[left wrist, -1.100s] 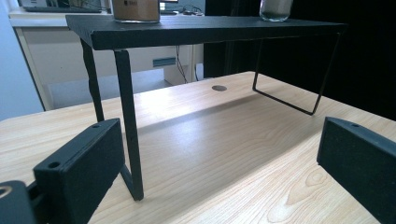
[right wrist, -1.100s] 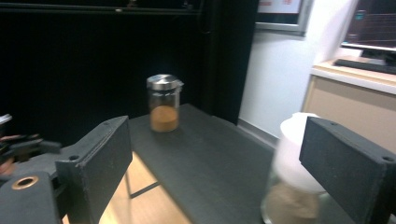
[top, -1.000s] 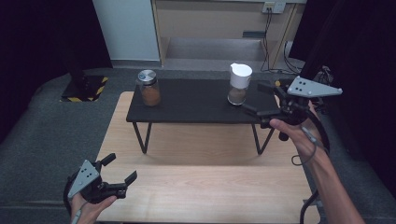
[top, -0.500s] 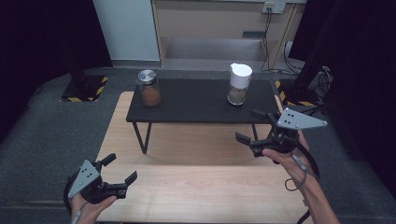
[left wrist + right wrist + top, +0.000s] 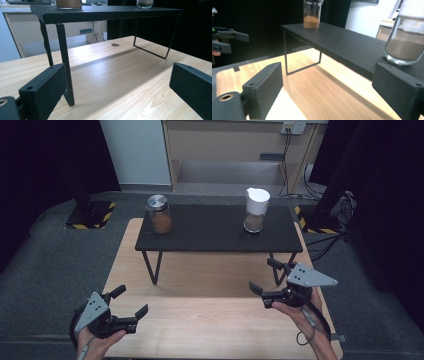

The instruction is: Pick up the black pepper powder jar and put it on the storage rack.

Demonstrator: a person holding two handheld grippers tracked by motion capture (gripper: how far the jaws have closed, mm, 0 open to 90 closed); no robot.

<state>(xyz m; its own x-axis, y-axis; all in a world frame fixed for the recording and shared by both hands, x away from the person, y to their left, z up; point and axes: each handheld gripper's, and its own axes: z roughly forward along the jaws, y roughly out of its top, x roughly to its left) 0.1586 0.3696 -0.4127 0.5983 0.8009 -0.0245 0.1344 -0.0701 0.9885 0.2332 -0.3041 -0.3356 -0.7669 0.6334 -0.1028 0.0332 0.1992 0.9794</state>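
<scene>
While my right claw [image 5: 264, 282] hangs with jaws apart and bare, the nearest thing to it is the white-lidded jar [image 5: 256, 210]: clear glass, a band of brown powder low inside, upright toward the right end of the black shelf [image 5: 210, 231]. At that shelf's left end stands a metal-lidded jar [image 5: 160, 214]. Near the shelf's front, my left claw [image 5: 133, 302] also gapes, holding nothing.

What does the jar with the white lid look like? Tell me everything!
The white-lid jar is clear glass with a thick rounded base. A tall white cap with a small spout-like lip sits on top, shut. Brown powder fills roughly its lower half. It stands upright near the right end of the black shelf, touching only the shelf. The other jar stands far off at the left end.
</scene>
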